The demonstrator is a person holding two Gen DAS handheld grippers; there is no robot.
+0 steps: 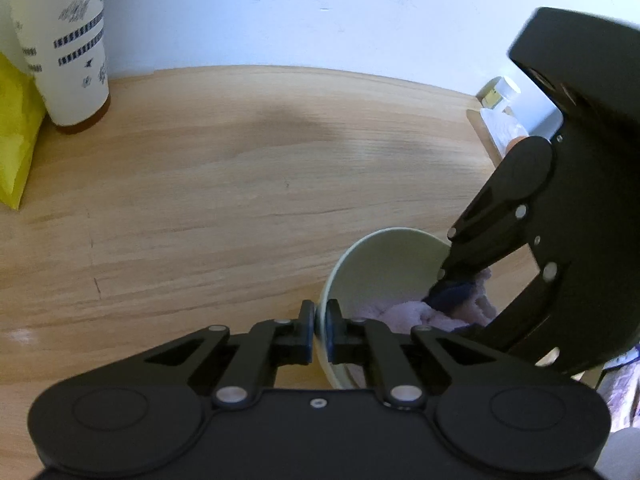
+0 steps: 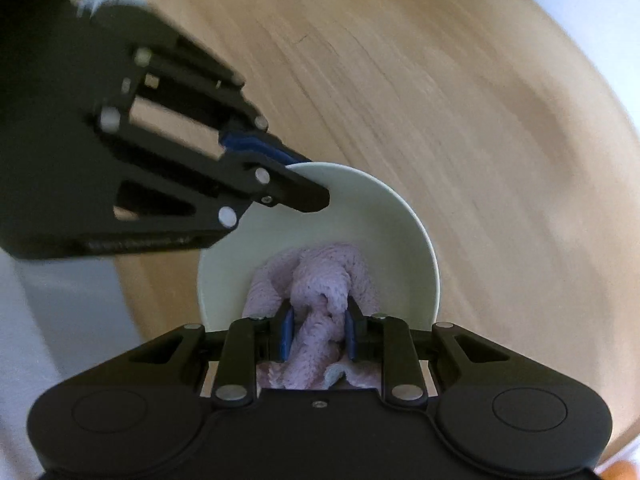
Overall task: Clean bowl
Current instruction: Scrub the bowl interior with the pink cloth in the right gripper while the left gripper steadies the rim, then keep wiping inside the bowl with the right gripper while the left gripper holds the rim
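A pale green bowl (image 1: 380, 268) stands on the wooden table, tilted toward the right. My left gripper (image 1: 319, 322) is shut on the bowl's near rim, one pad outside and one inside. In the right wrist view the same bowl (image 2: 360, 216) lies below, and the left gripper (image 2: 296, 178) clamps its upper-left rim. My right gripper (image 2: 318, 336) is shut on a bunched lilac cloth (image 2: 320, 276) that presses into the bowl's inside. From the left wrist view the right gripper (image 1: 452, 292) reaches down into the bowl with the cloth (image 1: 408, 314) under its tips.
The wooden table (image 1: 224, 184) meets a white wall at the back. A tall patterned paper cup (image 1: 68, 48) and a yellow packet (image 1: 14, 140) stand at the far left. Small containers (image 1: 500, 96) sit at the table's right edge.
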